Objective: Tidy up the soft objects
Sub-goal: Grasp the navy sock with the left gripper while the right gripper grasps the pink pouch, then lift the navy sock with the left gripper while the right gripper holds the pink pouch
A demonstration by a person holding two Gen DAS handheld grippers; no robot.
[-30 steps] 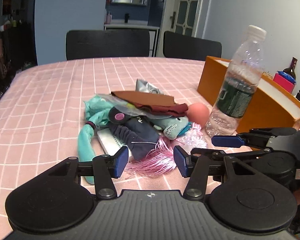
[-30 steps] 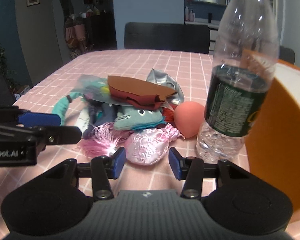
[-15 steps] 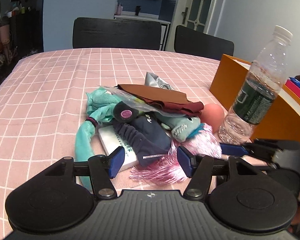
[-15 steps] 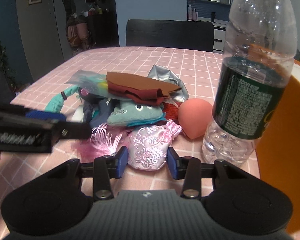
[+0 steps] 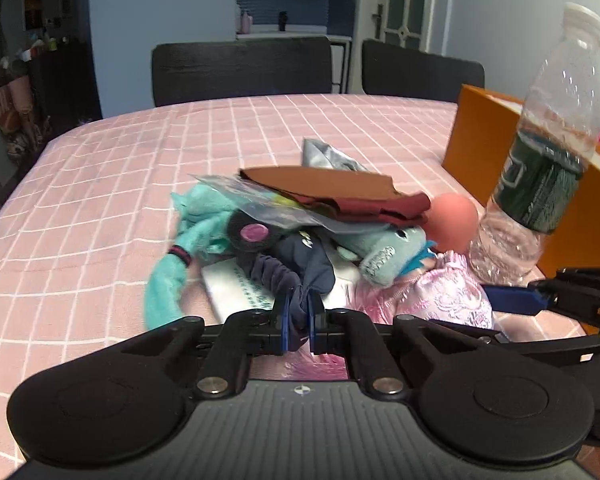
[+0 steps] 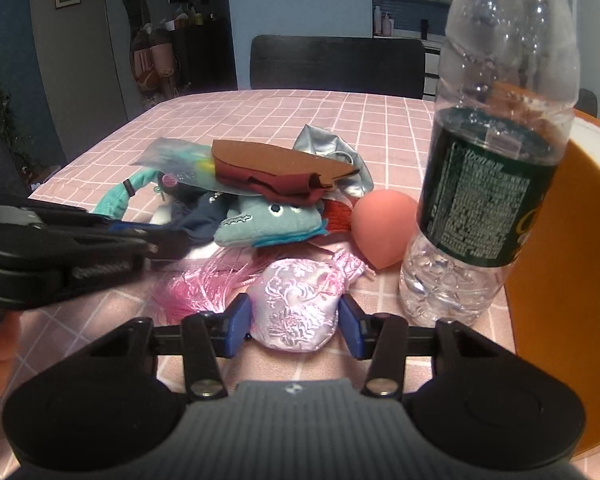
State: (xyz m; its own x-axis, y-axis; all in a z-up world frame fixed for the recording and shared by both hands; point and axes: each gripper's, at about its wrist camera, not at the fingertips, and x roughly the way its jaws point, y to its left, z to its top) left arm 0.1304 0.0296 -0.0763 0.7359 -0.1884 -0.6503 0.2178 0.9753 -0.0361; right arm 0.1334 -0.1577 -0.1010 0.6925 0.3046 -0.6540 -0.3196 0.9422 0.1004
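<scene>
Left gripper [image 5: 298, 322] clamped on the navy sock [image 5: 300, 276] at the pile's near edge on the pink checked tablecloth [image 5: 100, 200], right gripper [image 6: 294, 326] spread, straddling the pink satin pouch [image 6: 298, 308], pads just beside it, water bottle [image 6: 488, 160] further right.

Navy sock [image 5: 300, 272] bunched, near edge of pile, pink brocade pouch [image 6: 296, 308] with tassel at 4 o'clock, teal plush [image 6: 268, 220] at 1 o'clock, brown felt [image 5: 324, 188] topmost.
</scene>
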